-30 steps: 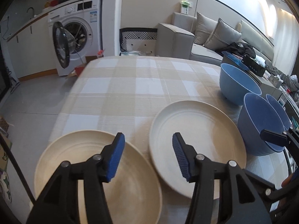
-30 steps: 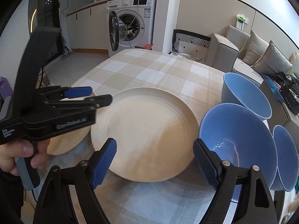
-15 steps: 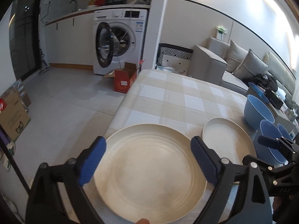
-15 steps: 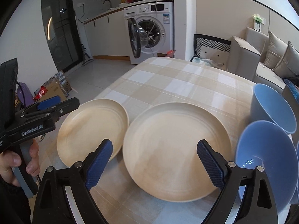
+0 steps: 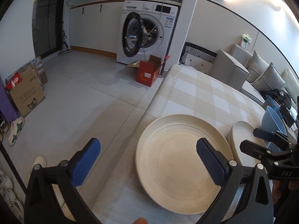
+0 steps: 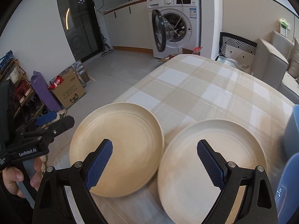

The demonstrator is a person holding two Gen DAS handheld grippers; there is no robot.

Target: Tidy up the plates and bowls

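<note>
Two cream plates lie side by side on the checked tablecloth. The left plate (image 5: 179, 156) (image 6: 119, 145) sits near the table's left edge; the right plate (image 6: 209, 160) (image 5: 243, 136) touches or nearly touches it. My left gripper (image 5: 147, 160) is open and empty, held above the left plate's near-left side. My right gripper (image 6: 155, 164) is open and empty, above the gap between the two plates. Blue bowls (image 5: 271, 119) (image 6: 291, 130) stand at the right edge.
The table's left edge (image 5: 149, 108) drops to a tiled floor with a red box (image 5: 147, 72), cardboard boxes (image 6: 69, 91) and shoes. A washing machine (image 6: 175, 22) with its door open stands behind. A sofa (image 5: 261, 78) is at the far right.
Both grippers have swung left and pulled back. My left gripper opened wider and now hangs half over the floor. The right view now holds both plates; the bowls slid to its right edge.
</note>
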